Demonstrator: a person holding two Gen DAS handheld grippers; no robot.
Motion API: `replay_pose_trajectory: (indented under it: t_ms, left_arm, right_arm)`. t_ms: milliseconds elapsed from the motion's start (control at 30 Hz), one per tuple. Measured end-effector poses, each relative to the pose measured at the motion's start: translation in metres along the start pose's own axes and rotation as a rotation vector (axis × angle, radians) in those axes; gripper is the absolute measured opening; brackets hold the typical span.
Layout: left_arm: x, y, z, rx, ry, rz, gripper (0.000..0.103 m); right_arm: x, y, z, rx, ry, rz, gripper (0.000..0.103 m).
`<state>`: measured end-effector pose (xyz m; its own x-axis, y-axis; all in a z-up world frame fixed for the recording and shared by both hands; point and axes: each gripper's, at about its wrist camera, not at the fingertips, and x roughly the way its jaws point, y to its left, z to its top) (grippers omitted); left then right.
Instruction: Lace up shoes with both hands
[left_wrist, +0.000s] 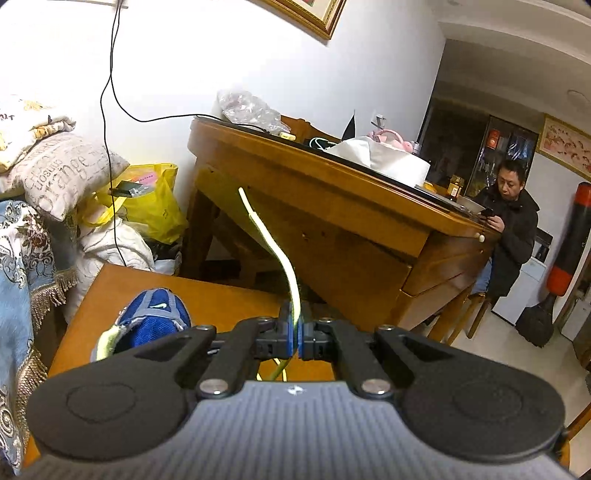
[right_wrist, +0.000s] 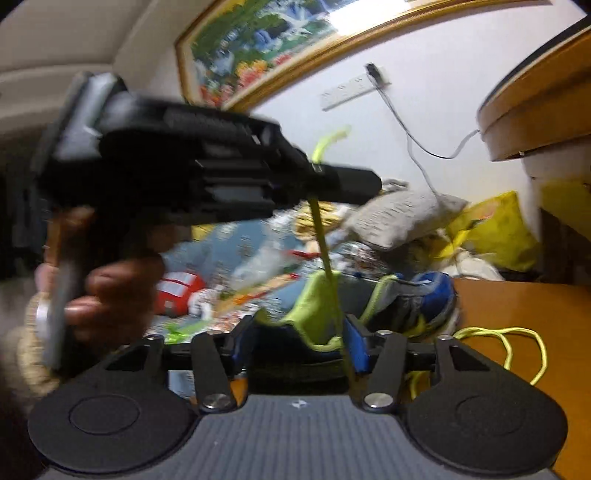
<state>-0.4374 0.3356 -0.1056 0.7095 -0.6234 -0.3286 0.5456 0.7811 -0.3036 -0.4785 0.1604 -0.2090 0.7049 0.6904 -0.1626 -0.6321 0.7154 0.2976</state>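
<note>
**Lace pinched in the left claw, right claw spread around the strand**

The low wooden table fills the lower middle of the left wrist view and the right edge of the right wrist view. It carries the blue mesh sports shoe with grey trim and lime-green lining, which lies at the lower left of the left wrist view and at centre right of the right wrist view. The shoe looks light and soft in the upper, so a pull on the lace would likely drag or tip it unless one claw steadies it; the firmer heel or sole edge seems the best place to hold.

The thin lime-green shoelace is limp, light and probably a little slippery. It is best taken close to its stiff tip, which stands at upper centre of the left wrist view.

The left claw, at lower centre, is clamped together on the lace, whose free end rises above the pads. In the blurred right wrist view this same claw crosses the upper left, with the lace running down from it.

The right claw stands apart at lower centre. The strand passes just inside its right-hand pad; whether it touches I cannot tell. Slack lace loops on the table at lower right.
</note>
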Motion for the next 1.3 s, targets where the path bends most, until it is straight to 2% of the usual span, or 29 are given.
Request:
replay_pose_trajectory:
  t_ms: [33,67,200,300,433,533,567,600,633,667,700,800,967,1067,1133,1167,1200,1233,1300]
  left_arm:
    - [-0.001,0.001,0.0,-0.005,-0.002,-0.003,0.003]
    - [-0.001,0.001,-0.001,-0.01,-0.005,-0.006,0.003]
    - [-0.01,0.004,0.001,-0.028,-0.042,-0.034,0.003]
    - [-0.018,0.004,0.005,-0.046,-0.084,-0.08,0.003]
    - [-0.023,0.002,0.01,-0.04,-0.107,-0.08,0.003]
    - [-0.024,0.003,0.01,-0.05,-0.107,-0.077,0.003]
    - [-0.024,0.004,0.01,-0.054,-0.107,-0.076,0.003]
    - [-0.025,0.004,0.009,-0.056,-0.107,-0.076,0.003]
    - [-0.026,0.004,0.01,-0.058,-0.107,-0.077,0.003]
    - [-0.027,0.004,0.01,-0.059,-0.107,-0.078,0.003]
    - [-0.028,0.004,0.01,-0.062,-0.11,-0.081,0.003]
    - [-0.031,0.003,0.012,-0.074,-0.121,-0.104,0.003]
    - [-0.042,-0.001,0.017,-0.084,-0.134,-0.16,0.003]
    - [-0.049,0.0,0.019,-0.101,-0.137,-0.194,0.003]
    - [-0.053,0.003,0.021,-0.125,-0.139,-0.217,0.003]
    - [-0.056,0.005,0.021,-0.142,-0.14,-0.229,0.003]
    - [-0.058,0.008,0.022,-0.158,-0.141,-0.24,0.003]
    - [-0.061,0.012,0.023,-0.173,-0.143,-0.248,0.003]
    - [-0.067,0.018,0.024,-0.192,-0.147,-0.258,0.003]
  right_arm:
    - [0.004,-0.001,-0.002,0.007,0.01,-0.002,0.011]
    - [0.006,-0.002,-0.004,0.009,0.019,-0.012,0.0]
    - [-0.001,-0.001,-0.006,-0.053,-0.029,-0.136,0.0]
    - [-0.016,-0.005,0.006,-0.092,-0.113,-0.228,0.0]
    - [-0.029,-0.017,0.028,-0.094,-0.142,-0.255,0.0]
    - [-0.036,-0.029,0.03,-0.031,-0.126,-0.234,0.018]
    - [-0.039,-0.032,0.028,-0.006,-0.122,-0.225,0.027]
    - [-0.041,-0.036,0.025,0.018,-0.115,-0.198,0.043]
    - [-0.043,-0.038,0.021,0.034,-0.107,-0.164,0.052]
    - [-0.045,-0.039,0.018,0.046,-0.1,-0.128,0.065]
    - [-0.047,-0.038,0.014,0.043,-0.088,-0.094,0.071]
    - [-0.046,-0.021,0.004,-0.049,-0.05,-0.076,0.072]
    - [-0.029,0.013,-0.006,-0.229,-0.032,-0.134,0.072]
    - [-0.018,0.025,-0.009,-0.305,-0.052,-0.163,0.069]
    - [-0.008,0.026,-0.009,-0.337,-0.063,-0.196,0.056]
    - [-0.002,0.025,-0.008,-0.346,-0.058,-0.21,0.04]
    - [0.004,0.022,-0.007,-0.345,-0.047,-0.225,0.018]
    - [0.008,0.017,-0.006,-0.331,-0.043,-0.244,0.009]
    - [0.013,0.007,-0.003,-0.29,-0.052,-0.283,0.005]
